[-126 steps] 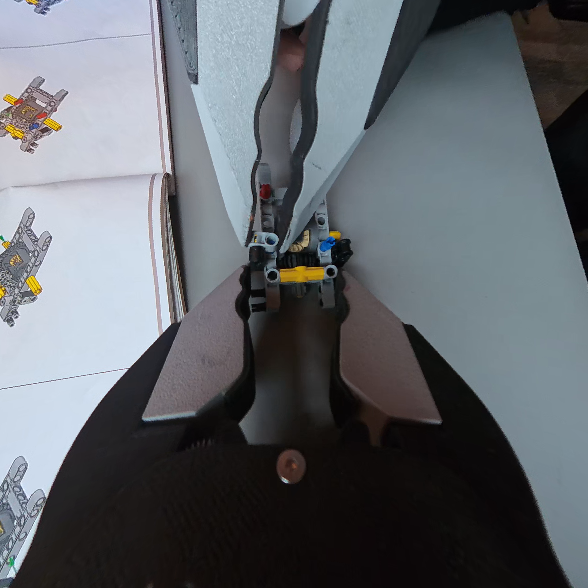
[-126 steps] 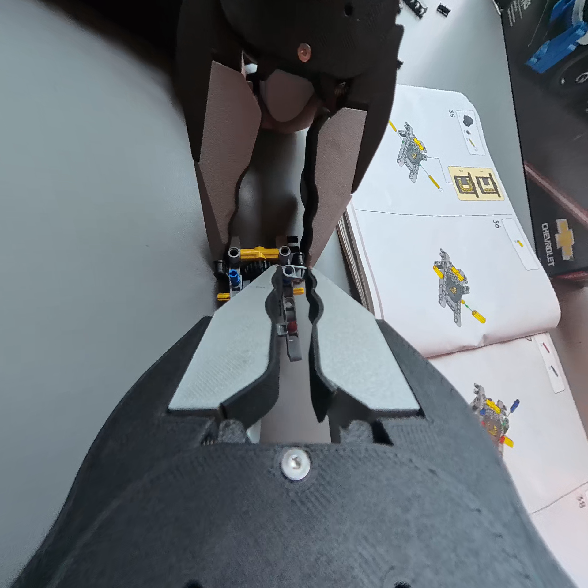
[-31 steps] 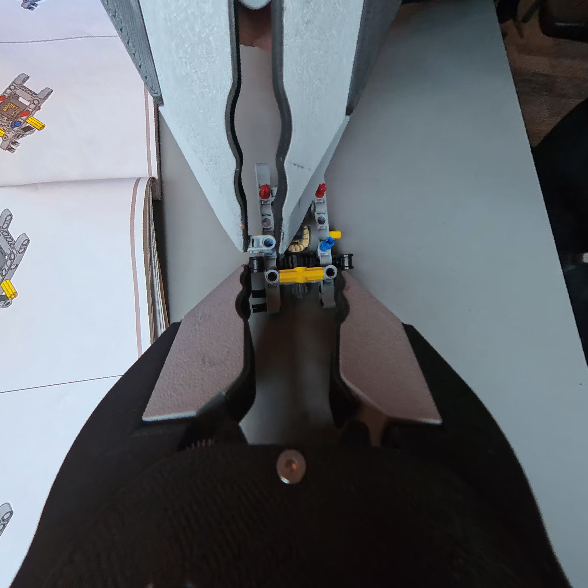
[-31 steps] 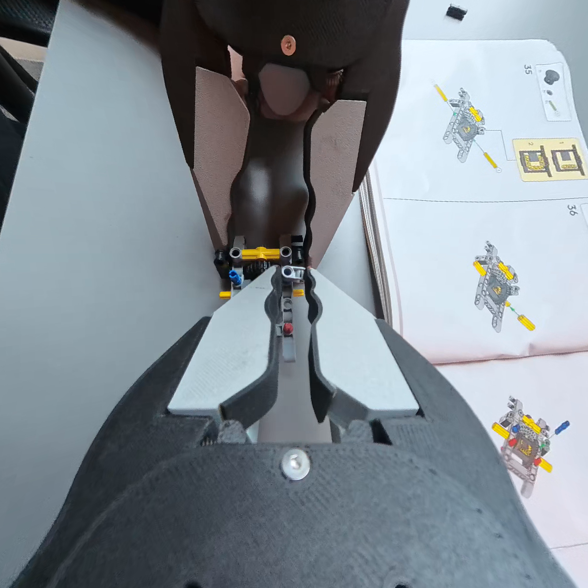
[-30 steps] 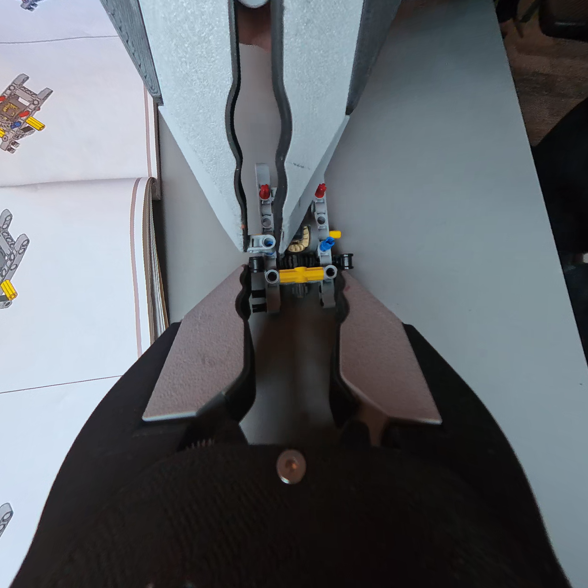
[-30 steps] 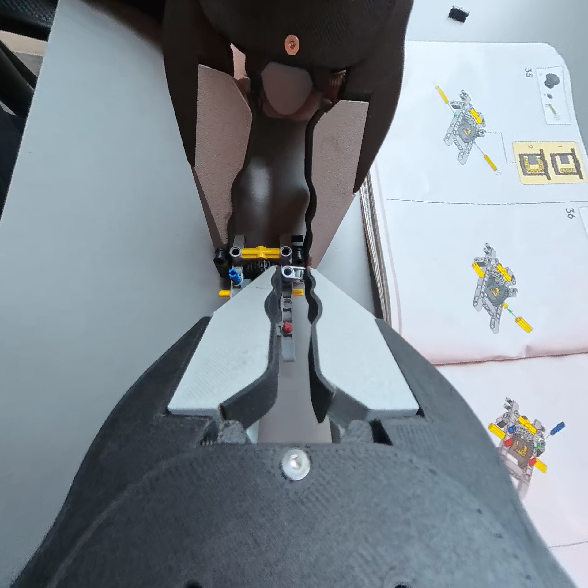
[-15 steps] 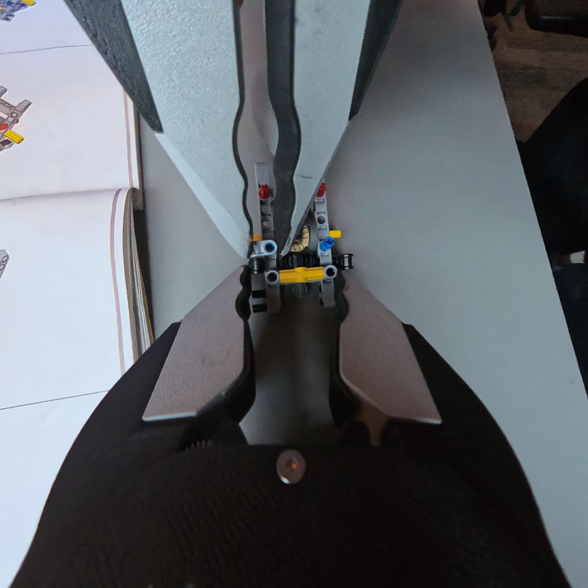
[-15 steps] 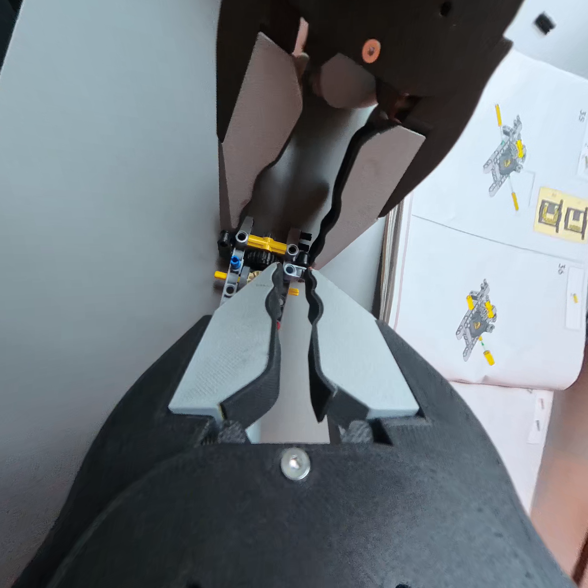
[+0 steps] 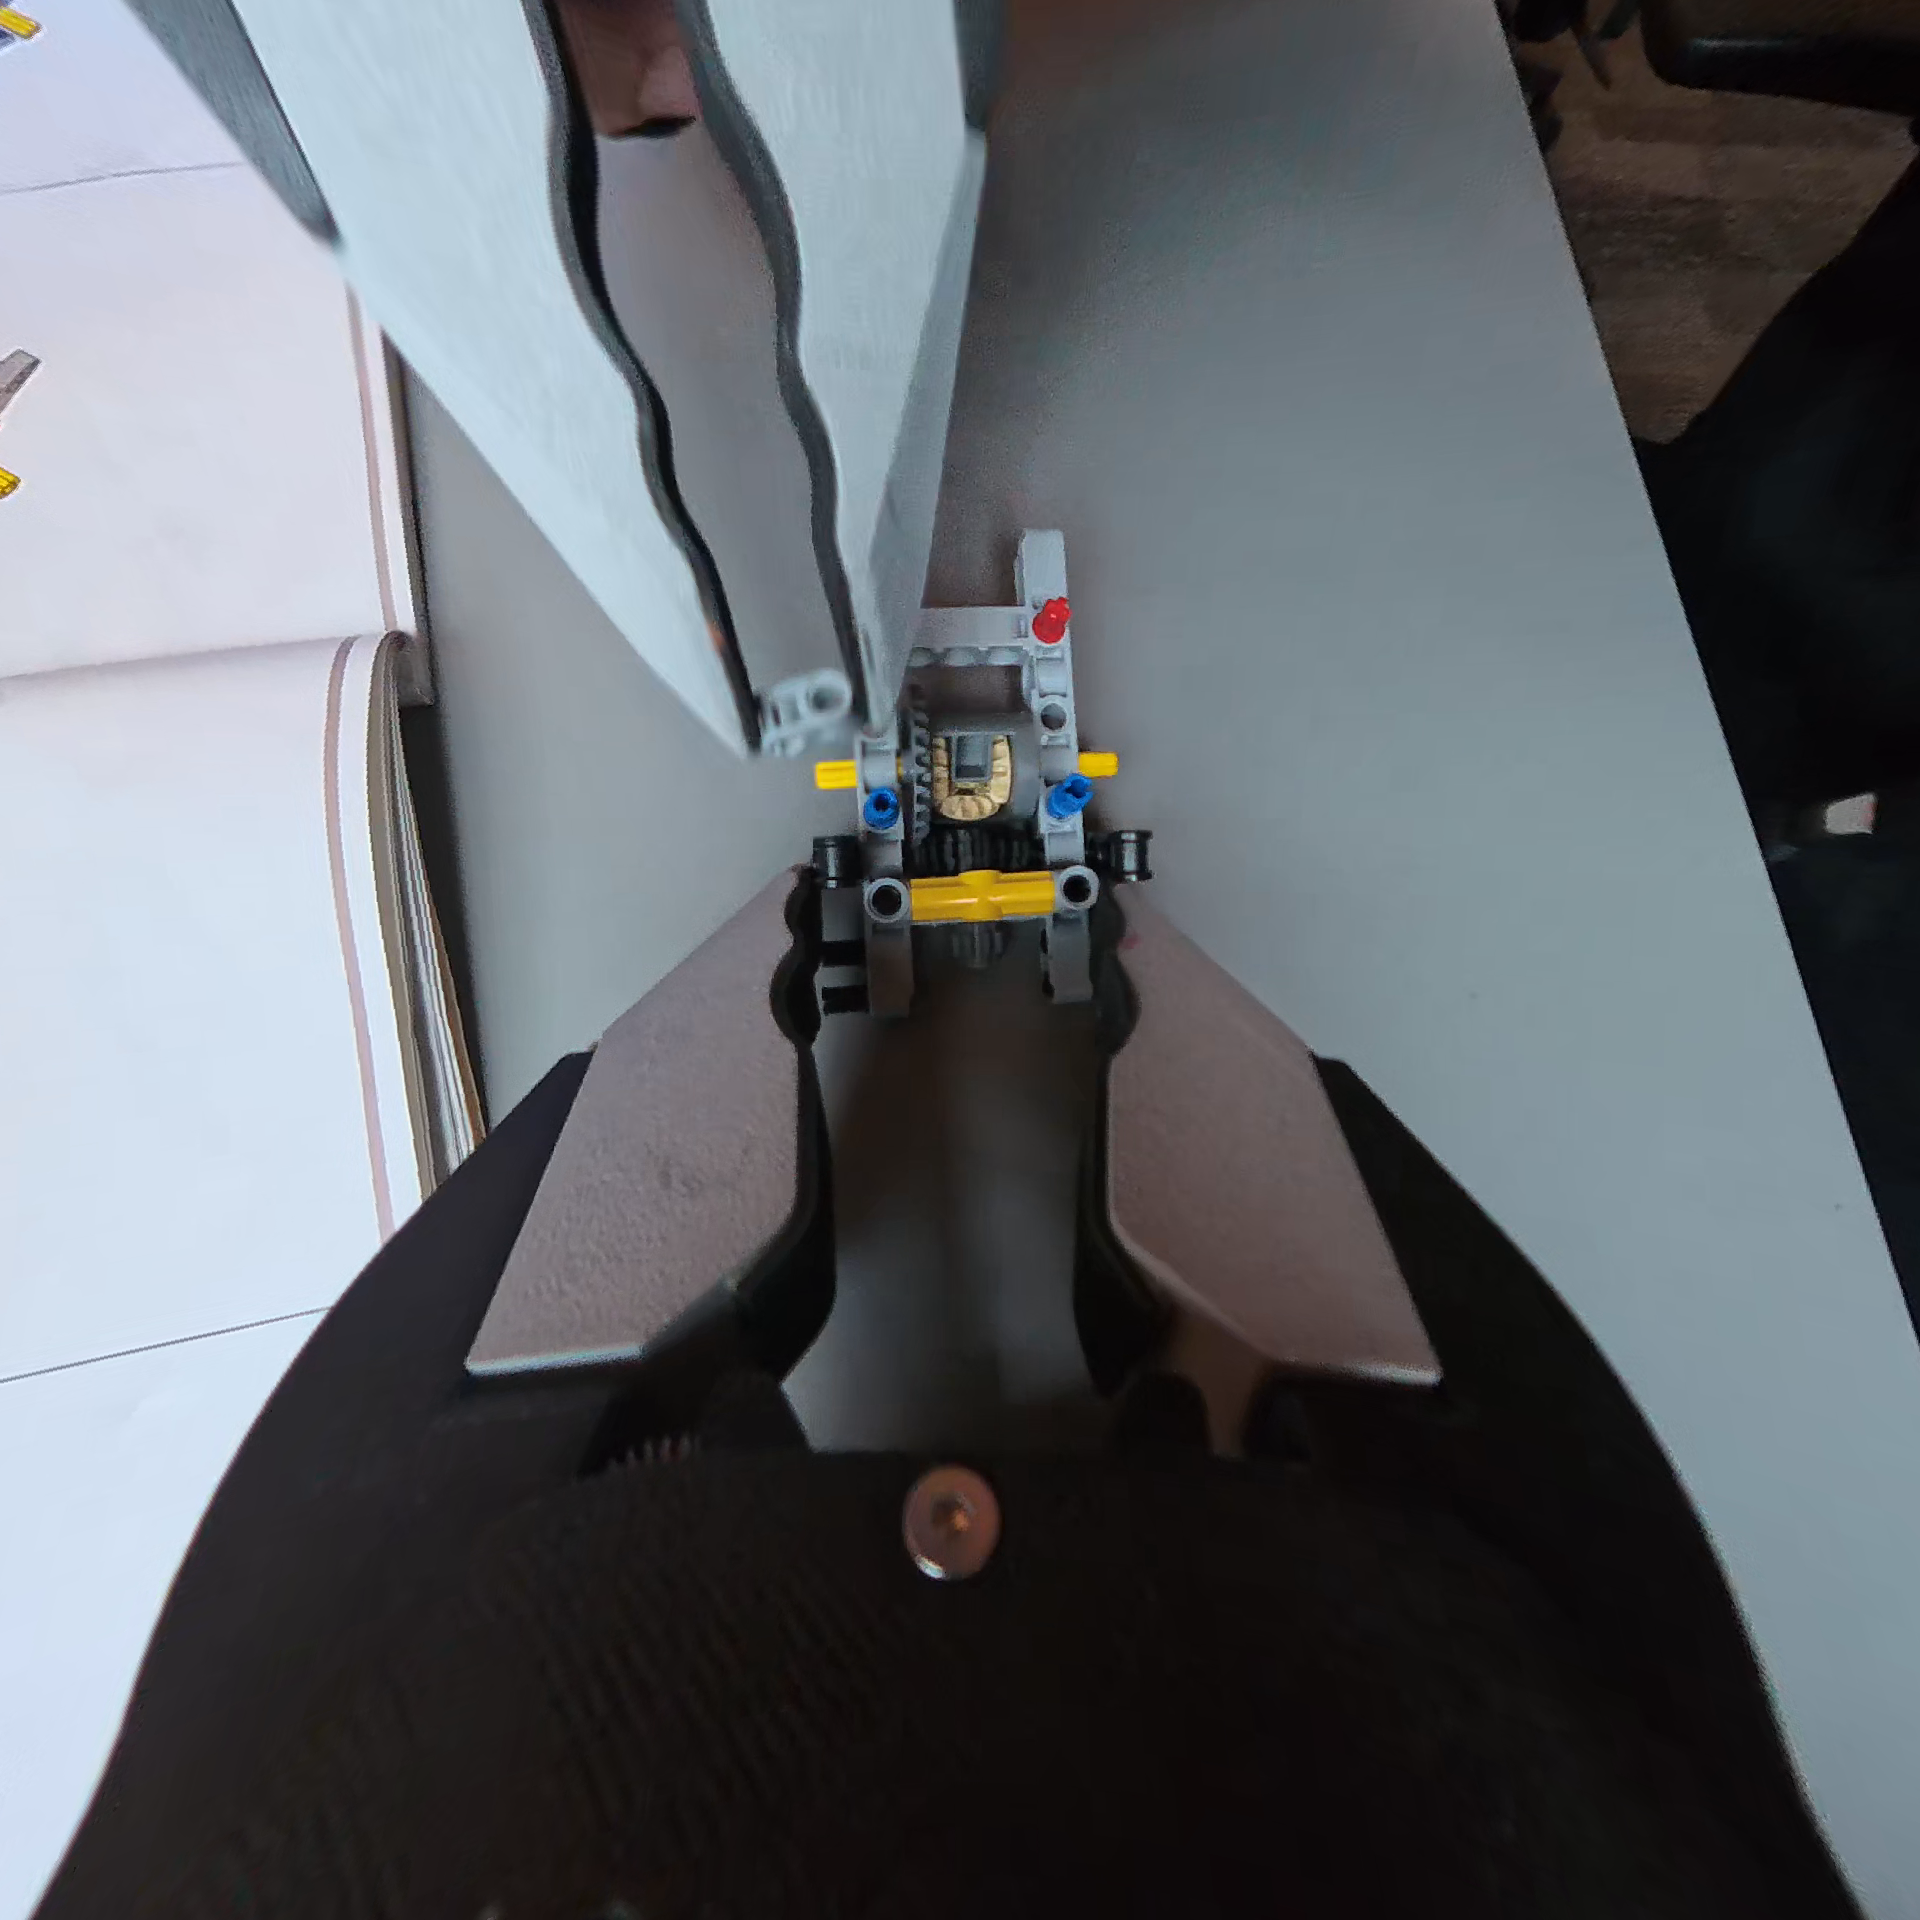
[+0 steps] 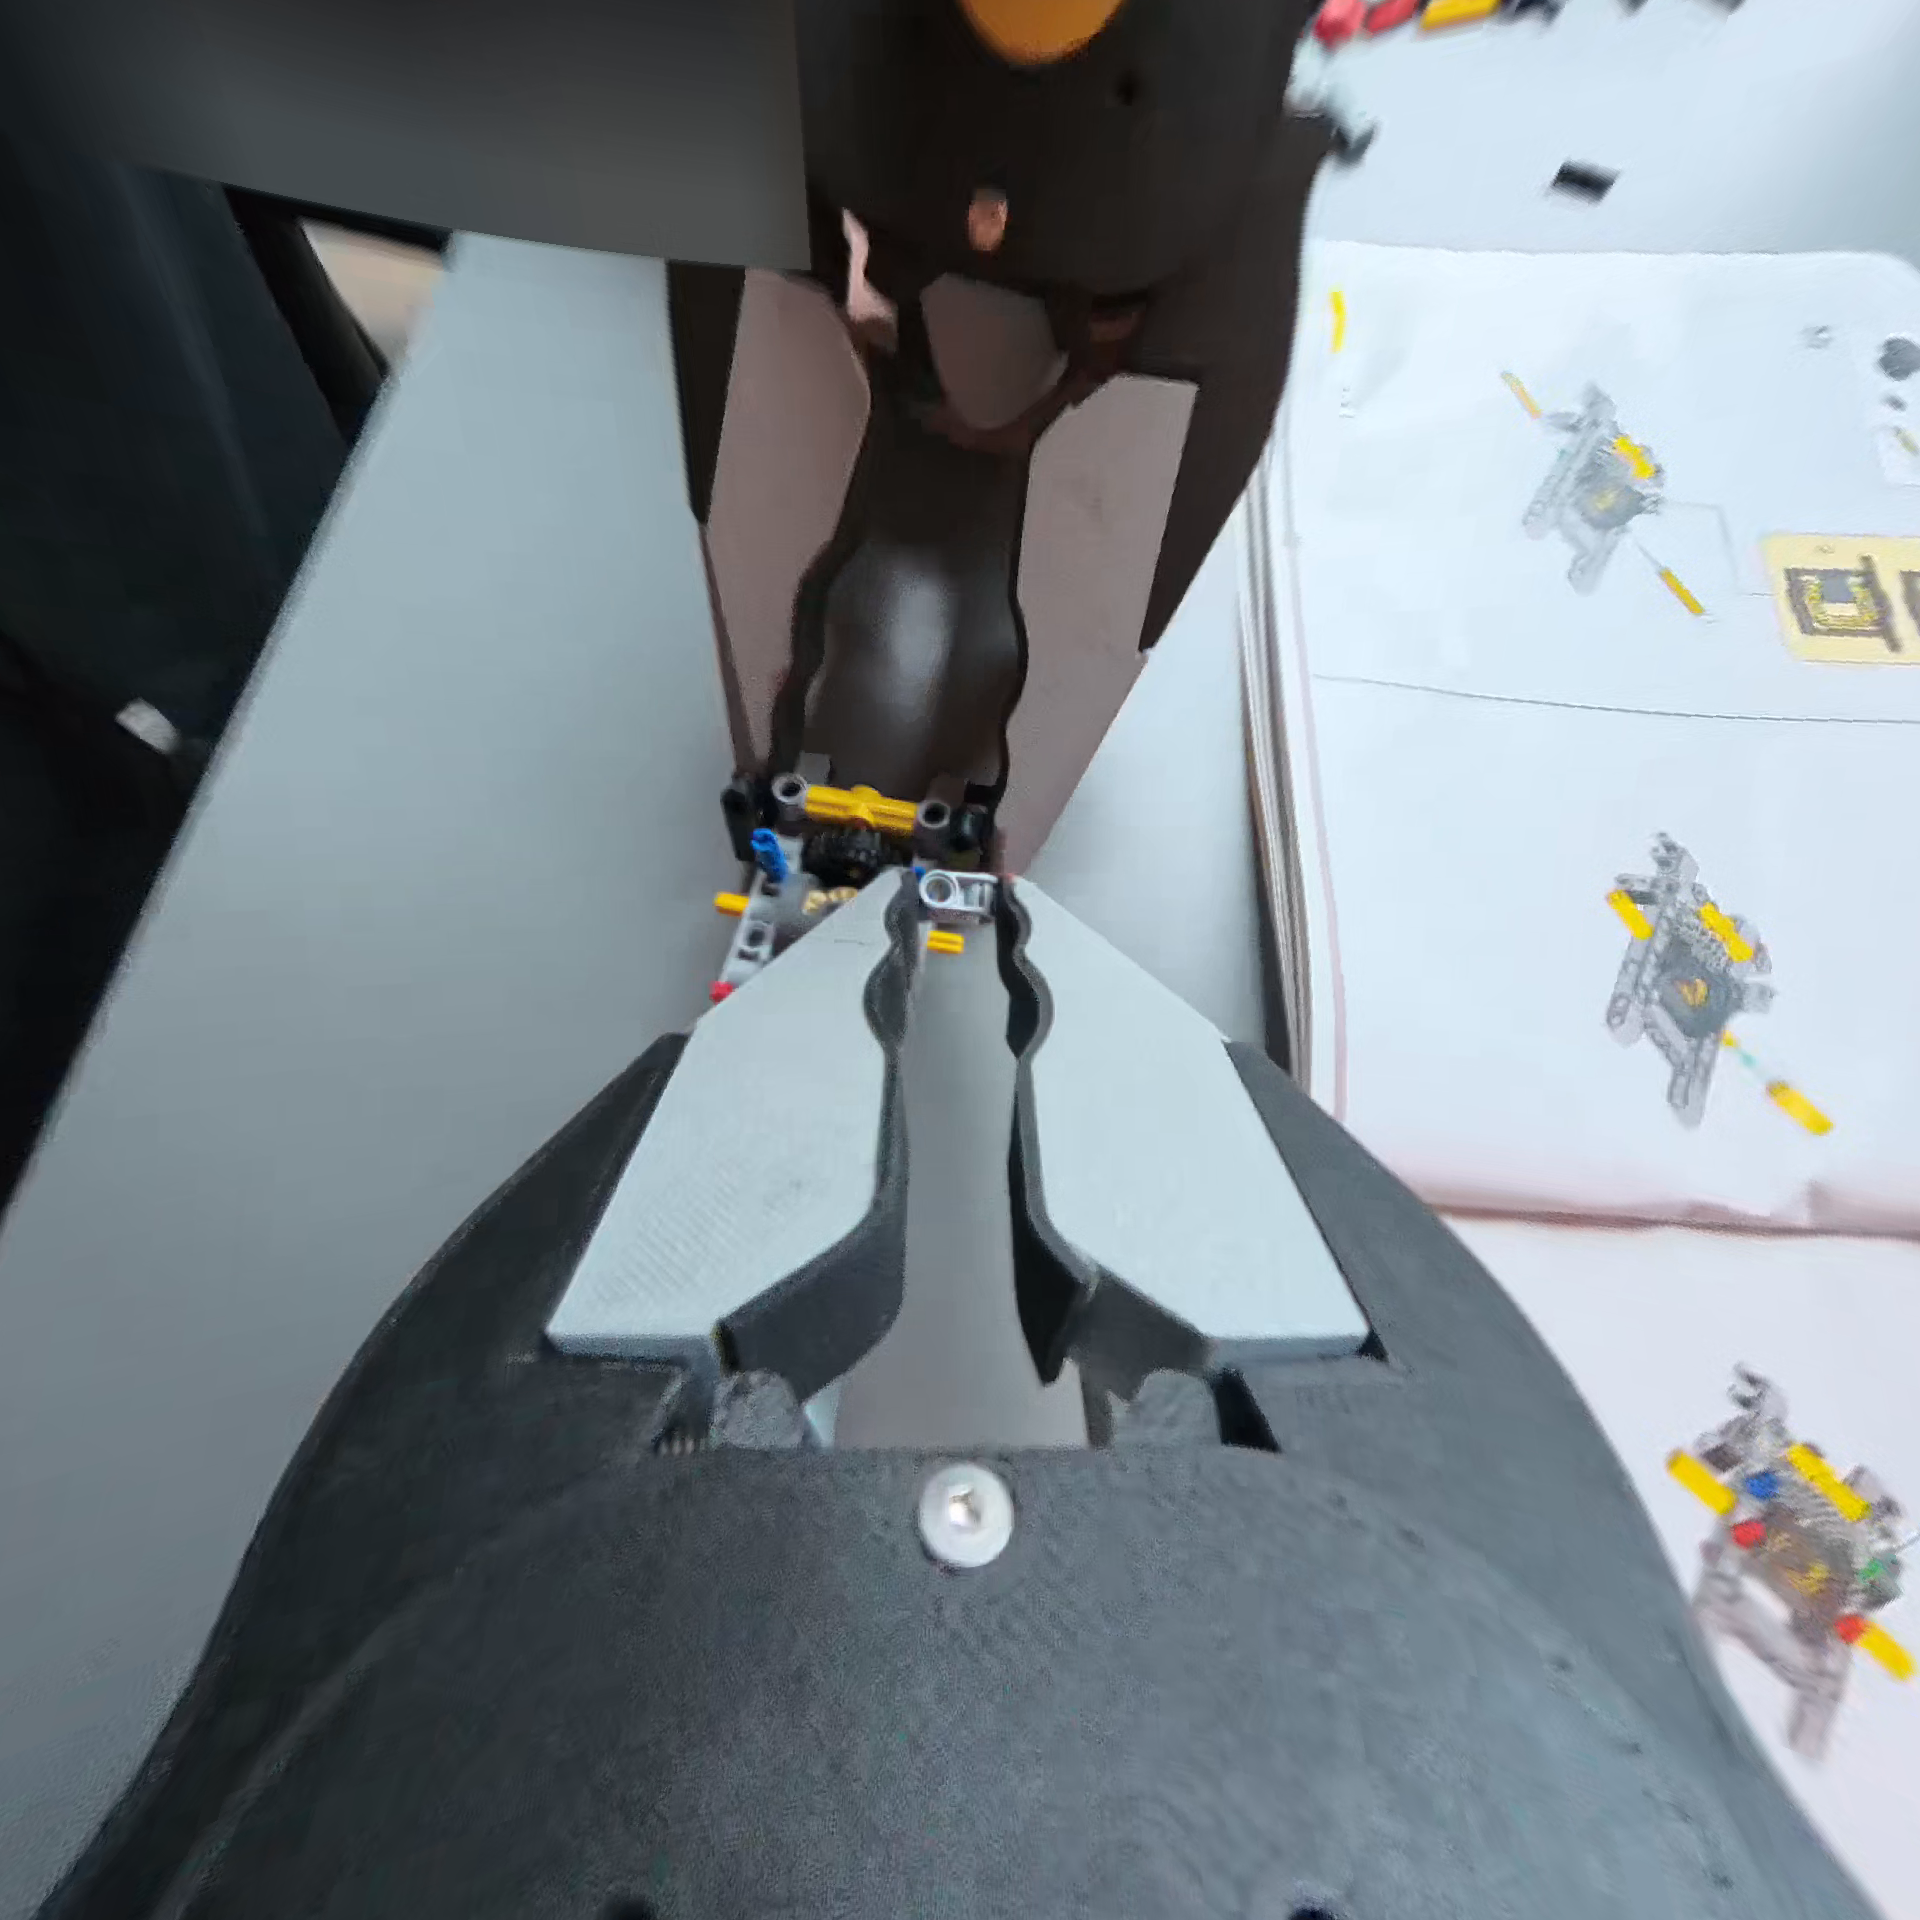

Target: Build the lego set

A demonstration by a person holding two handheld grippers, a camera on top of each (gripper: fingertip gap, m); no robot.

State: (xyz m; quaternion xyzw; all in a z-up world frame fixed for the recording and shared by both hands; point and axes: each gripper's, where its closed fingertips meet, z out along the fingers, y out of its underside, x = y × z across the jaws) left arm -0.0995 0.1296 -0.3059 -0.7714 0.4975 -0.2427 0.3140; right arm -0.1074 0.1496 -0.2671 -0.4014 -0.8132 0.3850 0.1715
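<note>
A small lego assembly (image 9: 977, 800) of grey beams, a yellow axle, black gears, and blue and red pins lies on the grey table. My left gripper (image 9: 956, 935), with brown fingers, is shut on its near end. My right gripper (image 10: 956, 894), with grey fingers, is shut on a small light-grey connector (image 10: 958, 891). In the left wrist view the right gripper (image 9: 810, 717) comes in from the top and holds the connector (image 9: 805, 707) just beside the assembly's left side, by a yellow axle stub (image 9: 831, 774). In the right wrist view the assembly (image 10: 831, 831) lies between both grippers.
An open instruction booklet (image 9: 156, 883) lies left of the assembly and also shows in the right wrist view (image 10: 1558, 883). Loose small parts (image 10: 1579, 177) lie beyond the booklet. The table edge (image 9: 1662, 727) runs close on the other side, with dark floor beyond. The left gripper's tips are roughly 4 cm from the right gripper's.
My right gripper has slid sideways off the assembly's grey beam, still holding the connector, and now sits beside the assembly. The assembly's frame and tan gear are uncovered. The left gripper keeps its hold.
</note>
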